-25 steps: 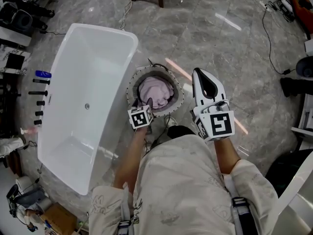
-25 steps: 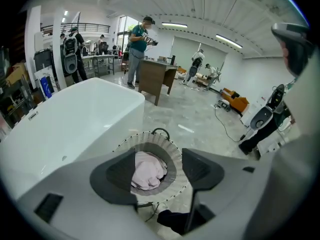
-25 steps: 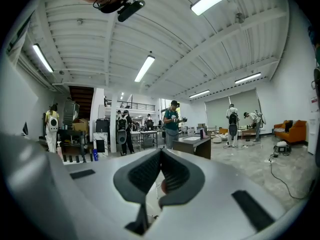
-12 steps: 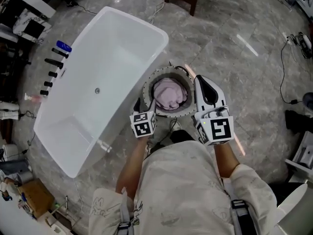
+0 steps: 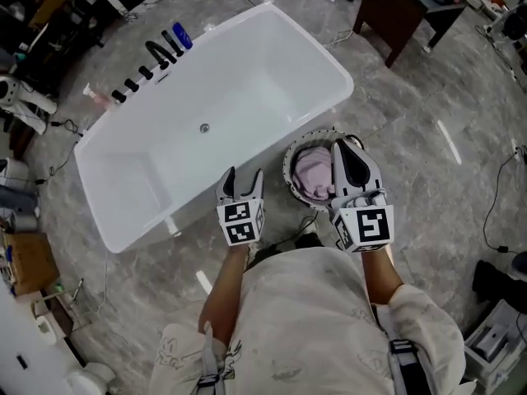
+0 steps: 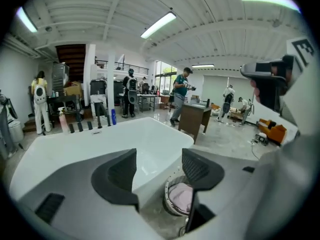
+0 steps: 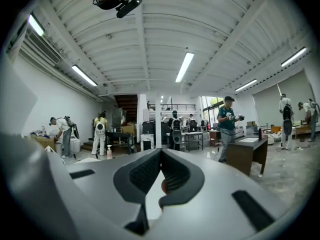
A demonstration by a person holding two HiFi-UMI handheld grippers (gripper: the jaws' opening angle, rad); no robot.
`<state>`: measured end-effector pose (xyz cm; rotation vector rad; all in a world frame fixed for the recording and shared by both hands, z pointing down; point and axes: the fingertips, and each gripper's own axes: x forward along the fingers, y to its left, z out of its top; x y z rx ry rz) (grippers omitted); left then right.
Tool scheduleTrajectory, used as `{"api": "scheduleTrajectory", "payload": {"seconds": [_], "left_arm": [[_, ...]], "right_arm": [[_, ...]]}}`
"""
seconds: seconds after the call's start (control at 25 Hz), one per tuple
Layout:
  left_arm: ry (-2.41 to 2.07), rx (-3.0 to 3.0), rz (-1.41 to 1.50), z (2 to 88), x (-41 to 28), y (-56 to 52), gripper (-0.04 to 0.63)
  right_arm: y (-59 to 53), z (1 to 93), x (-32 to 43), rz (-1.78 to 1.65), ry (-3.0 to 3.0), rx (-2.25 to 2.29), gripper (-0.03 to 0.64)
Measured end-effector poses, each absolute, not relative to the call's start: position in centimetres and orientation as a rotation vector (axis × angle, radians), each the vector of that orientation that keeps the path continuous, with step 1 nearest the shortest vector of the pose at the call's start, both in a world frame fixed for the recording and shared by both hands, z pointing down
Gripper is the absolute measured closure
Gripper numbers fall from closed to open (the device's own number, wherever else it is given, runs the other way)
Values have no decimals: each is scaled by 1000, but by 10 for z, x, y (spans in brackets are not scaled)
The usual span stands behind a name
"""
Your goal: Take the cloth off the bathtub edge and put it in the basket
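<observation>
The white bathtub is the biggest vessel, and it holds nothing but its drain. A blue bottle and a row of dark fittings stand along its far rim. The round basket sits on the floor just beside the tub's near corner, and the cloth lies inside it, not on the tub edge.

The floor is grey veined stone. A dark wooden table stands beyond the tub. The gripper views show a wide workshop with strip lights, benches and people standing about.

The cloth is pale pink, soft and bunched into a heap that fills the basket's bottom.

The left gripper hangs over the tub's near rim with its jaws apart and nothing between them. The right gripper is above the basket, with its jaws closed tip to tip and no cloth in them.
</observation>
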<state>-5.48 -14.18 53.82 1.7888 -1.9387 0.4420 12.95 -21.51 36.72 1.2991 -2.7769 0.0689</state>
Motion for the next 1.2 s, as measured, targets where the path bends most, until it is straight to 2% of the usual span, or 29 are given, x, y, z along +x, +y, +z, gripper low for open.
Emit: {"api": "scheduleTrajectory", "payload": {"seconds": [0.56,0.88,1.2], "left_arm": [[-2404,1622,177,408,-187,-20,318],[-2602,1641,126,331,-223,37,354],[-2789,1591,99,283,-252,79,431]], "right_arm": [[-144,328,-20,-30,-2988,856,629],[-118,286,-71,-71,-3121,732,627],[-103,265,-103,-115,-3176,697,628]]}}
